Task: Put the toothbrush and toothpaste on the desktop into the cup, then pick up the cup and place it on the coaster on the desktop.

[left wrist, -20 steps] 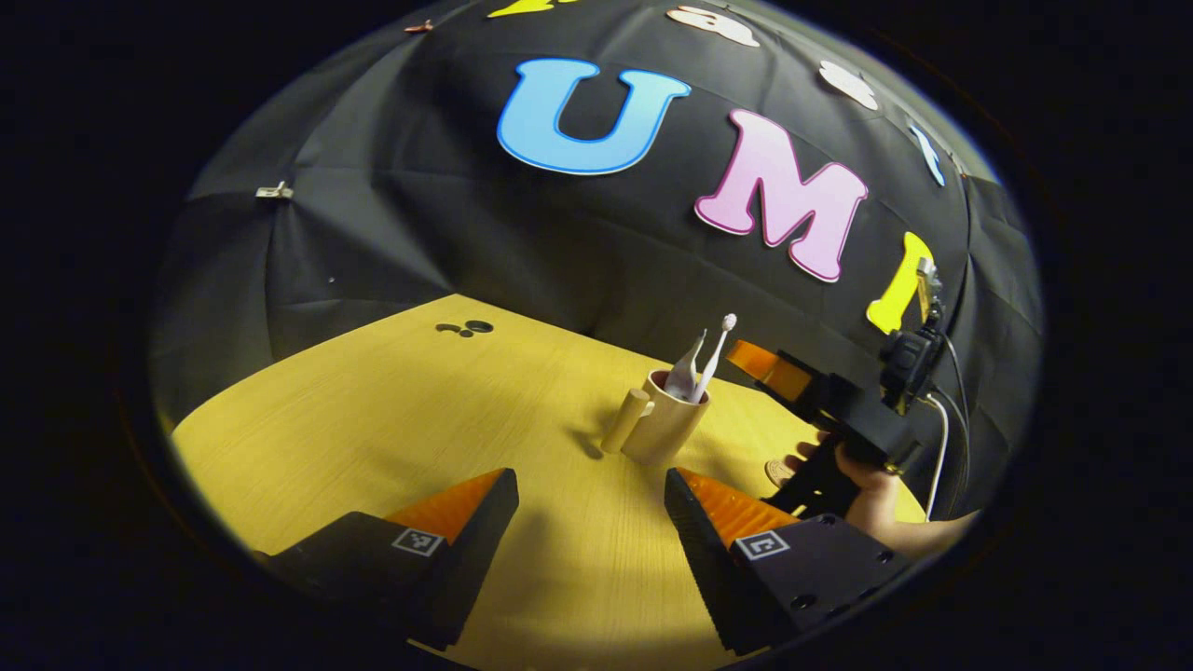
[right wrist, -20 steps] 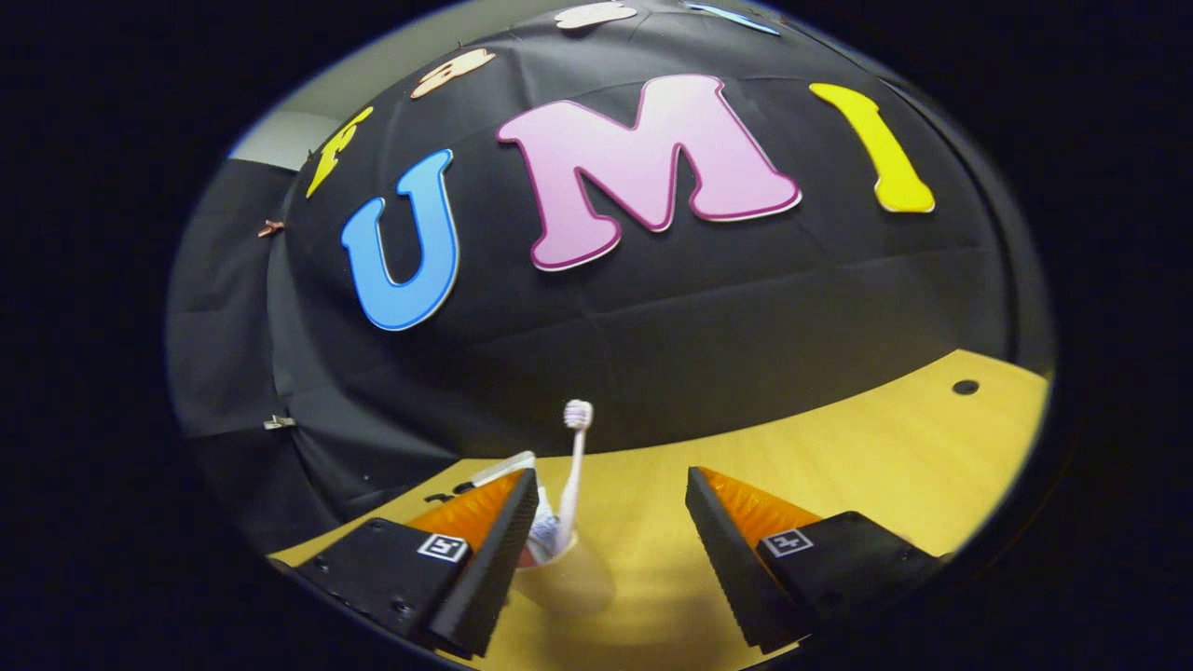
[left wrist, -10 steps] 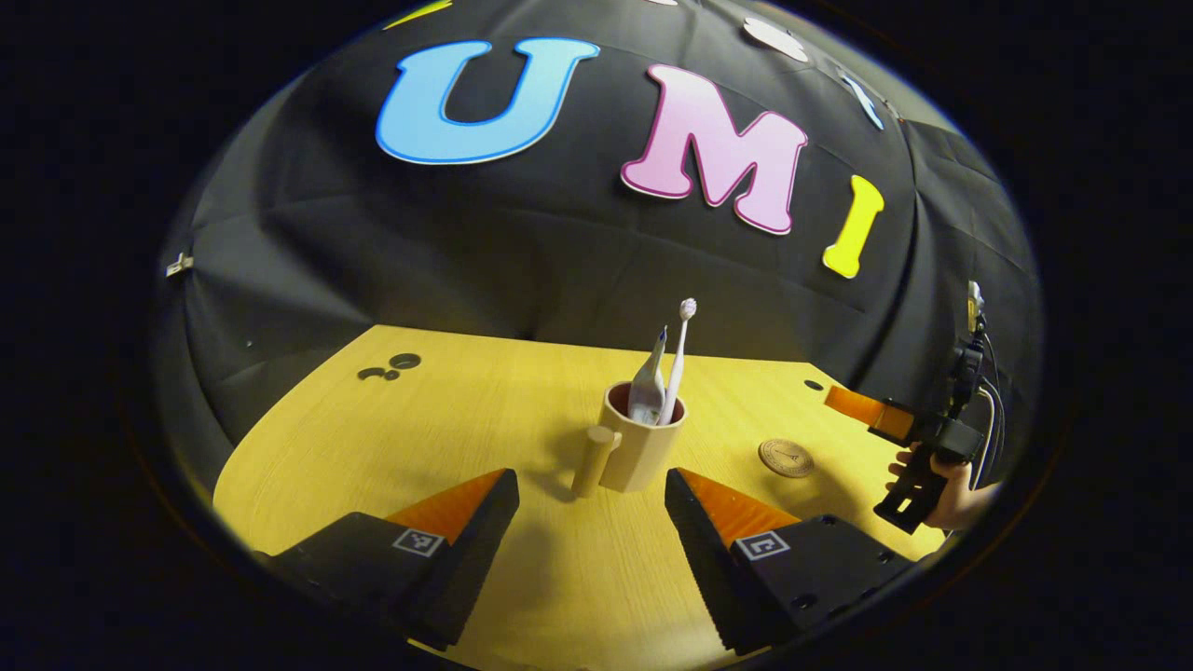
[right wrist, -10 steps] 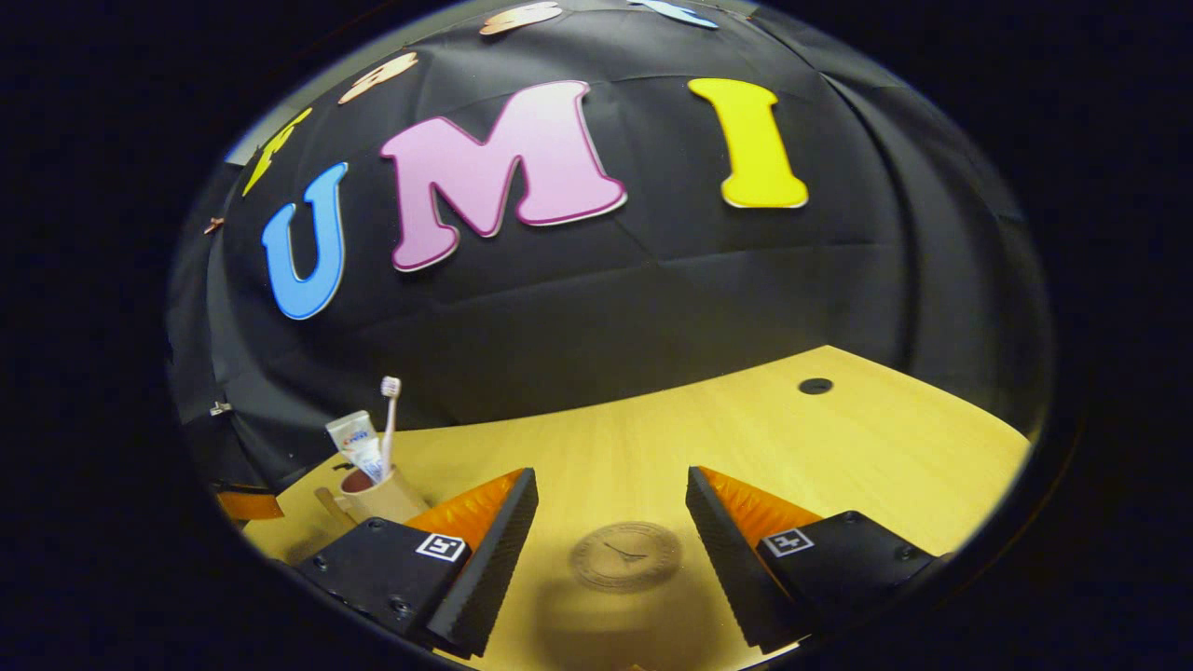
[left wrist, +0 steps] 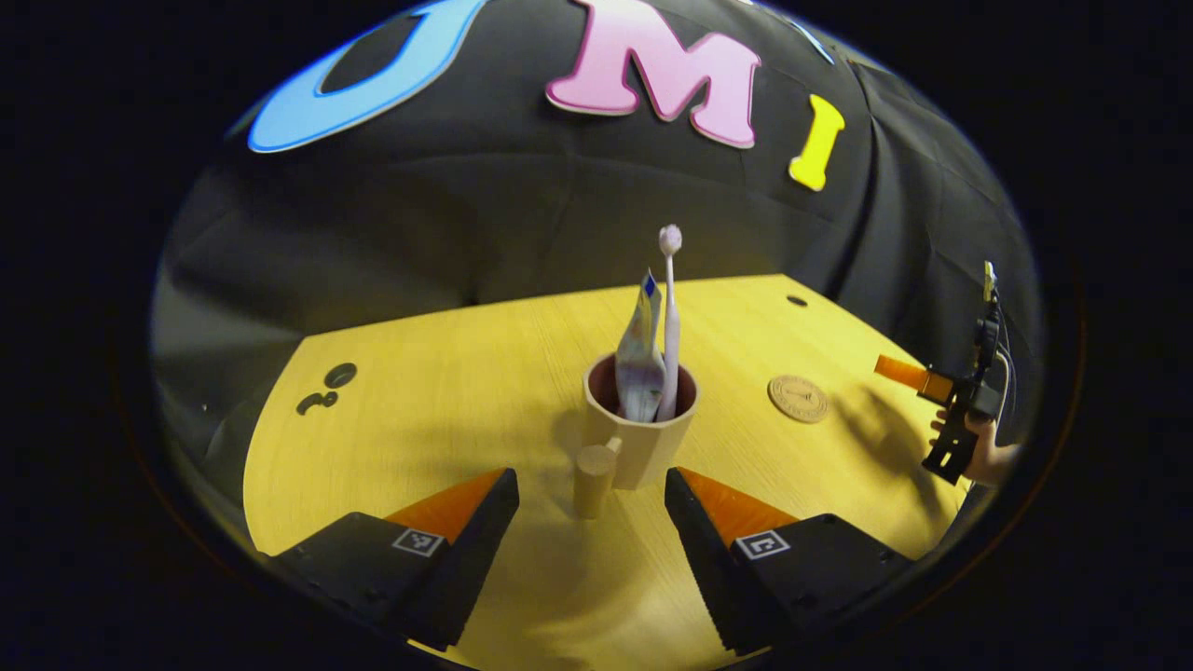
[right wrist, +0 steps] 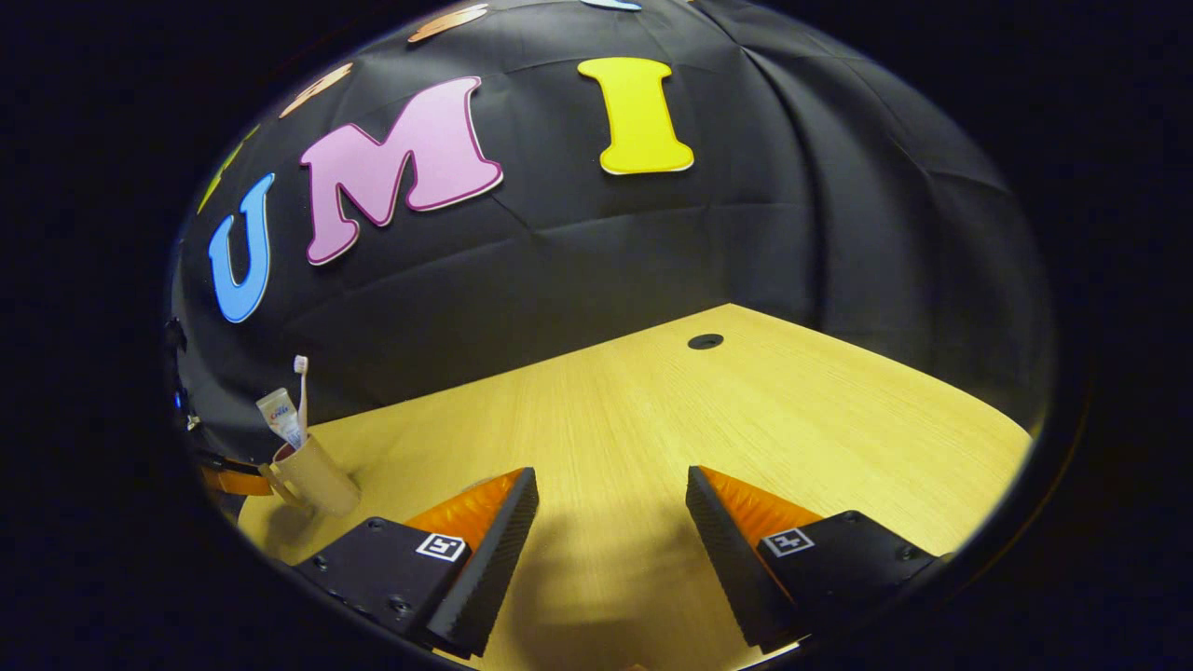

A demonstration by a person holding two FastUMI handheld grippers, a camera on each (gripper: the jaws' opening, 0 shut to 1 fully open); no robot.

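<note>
Dim booth, soft shadows, edges fisheye-warped.

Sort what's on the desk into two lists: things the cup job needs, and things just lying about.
Job:
cup
toothbrush
toothpaste
coaster
left gripper
right gripper

Lying about:
cable holes in the desktop

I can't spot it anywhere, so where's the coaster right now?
In the left gripper view the round coaster lies flat on the desktop, to the right of the cup and apart from it, between the cup and the right gripper.
</note>
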